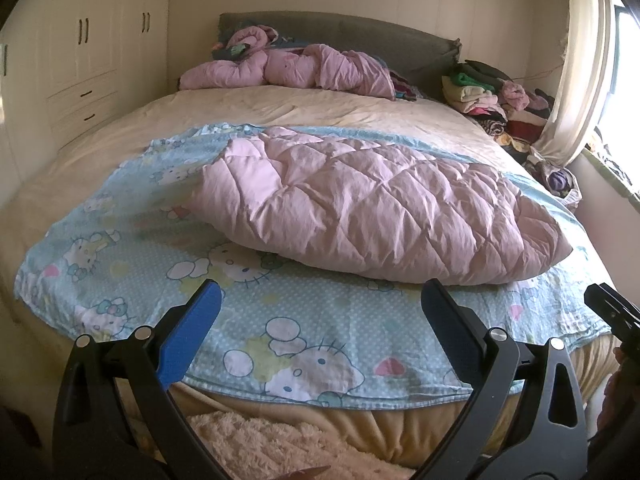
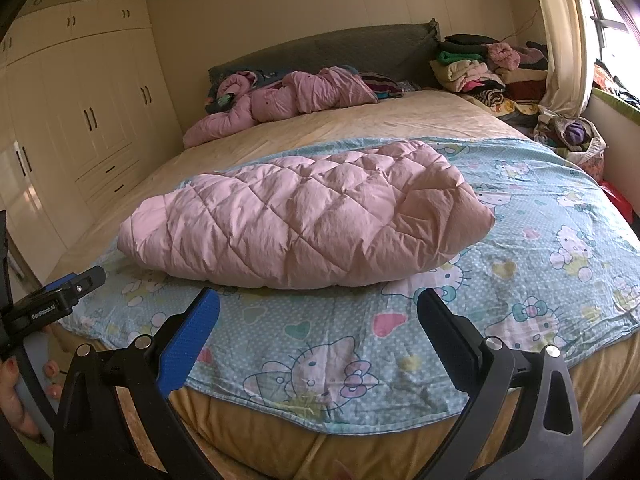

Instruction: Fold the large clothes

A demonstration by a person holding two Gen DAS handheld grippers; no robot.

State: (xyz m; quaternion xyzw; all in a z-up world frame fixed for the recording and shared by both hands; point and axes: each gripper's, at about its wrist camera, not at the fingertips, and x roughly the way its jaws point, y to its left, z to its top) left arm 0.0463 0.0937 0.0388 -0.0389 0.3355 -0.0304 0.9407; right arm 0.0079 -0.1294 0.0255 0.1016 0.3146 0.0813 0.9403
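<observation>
A pink quilted garment [image 1: 376, 208] [image 2: 304, 216] lies folded into a puffy bundle on a light-blue cartoon-cat sheet [image 1: 256, 320] [image 2: 520, 264] spread over the bed. My left gripper [image 1: 320, 300] hovers open above the sheet's near edge, just in front of the bundle, nothing between its blue pads. My right gripper [image 2: 318, 300] is also open and empty, held short of the bundle's front side. The right gripper's tip [image 1: 612, 312] shows at the right edge of the left wrist view; the left gripper's tip [image 2: 76, 284] shows at the left edge of the right wrist view.
A crumpled pink quilt [image 1: 288, 68] [image 2: 288, 96] lies at the grey headboard [image 2: 328, 48]. Stacked clothes [image 1: 492, 96] [image 2: 480, 68] pile at the far right by the curtain [image 1: 576, 80]. White wardrobes [image 2: 80, 120] line the left wall. A fluffy rug [image 1: 272, 448] lies below the bed edge.
</observation>
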